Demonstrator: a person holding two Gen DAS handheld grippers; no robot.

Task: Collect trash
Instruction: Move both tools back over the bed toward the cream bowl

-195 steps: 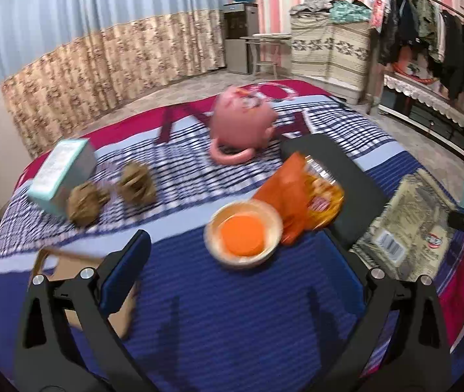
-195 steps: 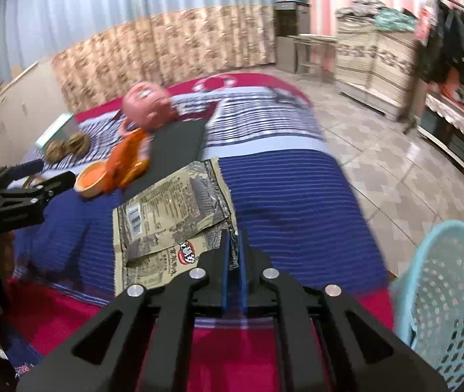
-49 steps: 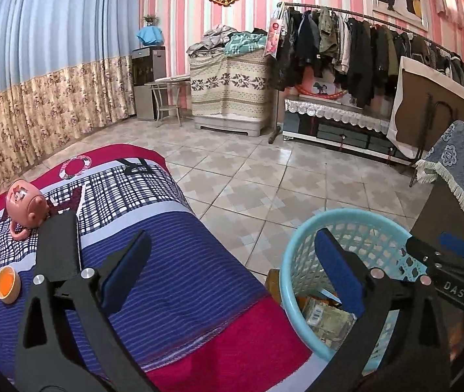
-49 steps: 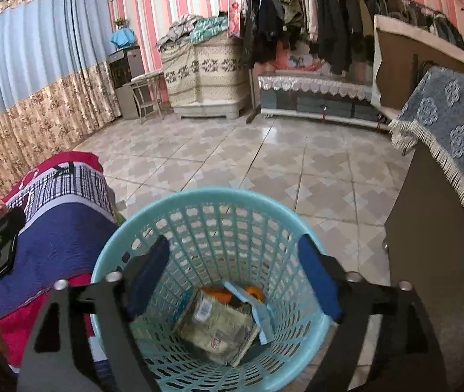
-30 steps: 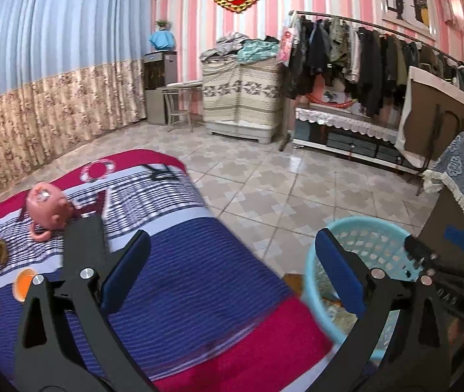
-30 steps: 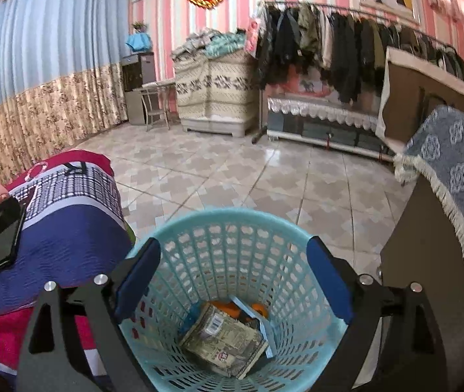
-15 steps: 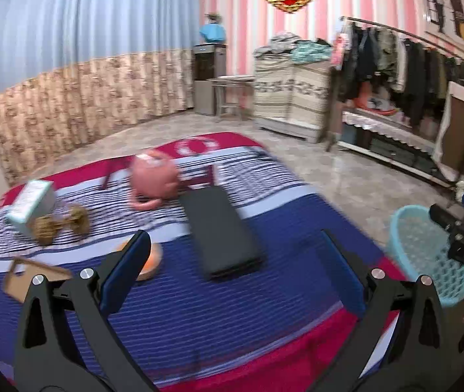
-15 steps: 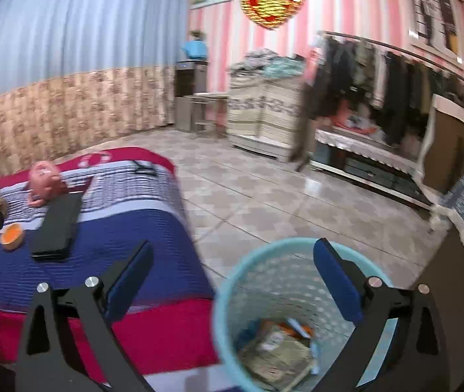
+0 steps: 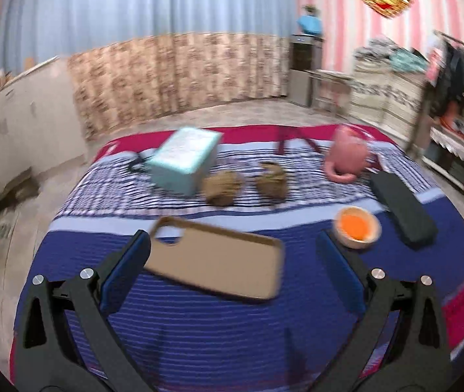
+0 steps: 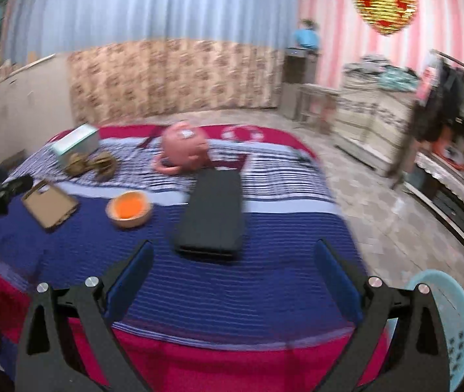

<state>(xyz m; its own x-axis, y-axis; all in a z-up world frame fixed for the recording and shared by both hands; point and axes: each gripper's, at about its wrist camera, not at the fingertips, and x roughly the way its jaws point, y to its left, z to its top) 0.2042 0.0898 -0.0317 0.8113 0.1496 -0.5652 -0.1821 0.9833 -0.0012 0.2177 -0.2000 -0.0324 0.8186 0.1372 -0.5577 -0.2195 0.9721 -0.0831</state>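
My left gripper point(image 9: 232, 261) is open and empty above the near part of the striped bed point(image 9: 232, 326), just in front of a tan phone case point(image 9: 215, 261). My right gripper point(image 10: 232, 271) is open and empty over the bed's near edge, in front of a black flat case point(image 10: 212, 215). The light blue trash basket point(image 10: 447, 323) stands on the floor at the lower right of the right wrist view. An orange-filled bowl point(image 9: 357, 228) sits on the bed and also shows in the right wrist view point(image 10: 128, 210).
On the bed lie a teal box point(image 9: 184, 160), two brown woven balls point(image 9: 223, 187), a pink piggy bank point(image 9: 349, 156) and the black case point(image 9: 402, 209). Tiled floor point(image 10: 395, 202) lies right of the bed; a clothes rack point(image 10: 460, 104) stands beyond.
Both grippers have swung left from the basket back to the bed. The food wrappers that lay on the bed 6.5 s ago are gone from it; the basket held them.
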